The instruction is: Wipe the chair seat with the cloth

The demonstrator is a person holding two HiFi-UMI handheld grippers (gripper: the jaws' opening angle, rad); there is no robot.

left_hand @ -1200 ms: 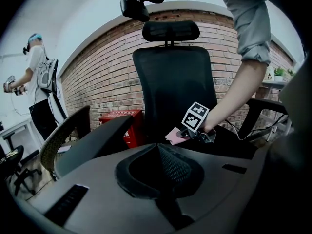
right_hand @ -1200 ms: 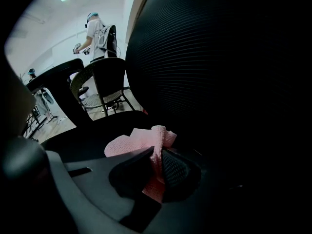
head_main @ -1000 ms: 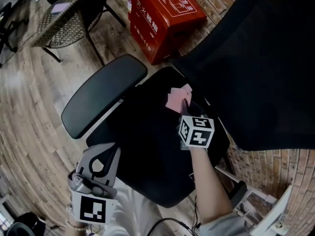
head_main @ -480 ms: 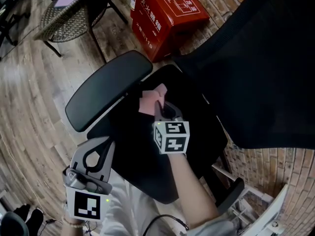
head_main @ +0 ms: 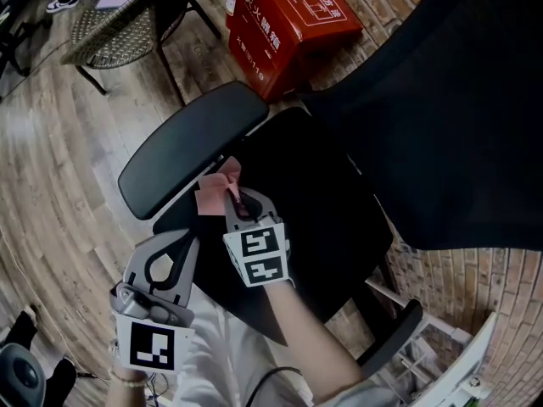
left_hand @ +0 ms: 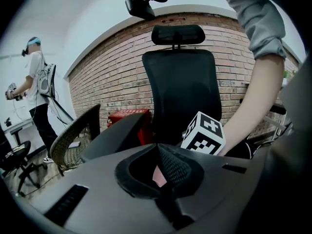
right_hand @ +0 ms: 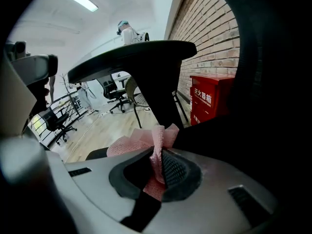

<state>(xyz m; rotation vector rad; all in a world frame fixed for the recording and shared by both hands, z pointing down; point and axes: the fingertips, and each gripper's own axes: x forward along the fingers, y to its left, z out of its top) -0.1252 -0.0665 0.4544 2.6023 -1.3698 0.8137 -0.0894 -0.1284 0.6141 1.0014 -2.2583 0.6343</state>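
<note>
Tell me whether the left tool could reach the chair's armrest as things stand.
Probably yes. The left tool, shut and empty, points toward the armrest with nothing between them. The right tool, shut on the cloth, is on the seat beside that path, not across it.

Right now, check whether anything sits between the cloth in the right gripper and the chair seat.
Nothing visible does. The right gripper is shut on the pink cloth right at the left edge of the chair seat, beside the armrest. The left gripper hangs off the seat's front corner, out of the way.
</note>
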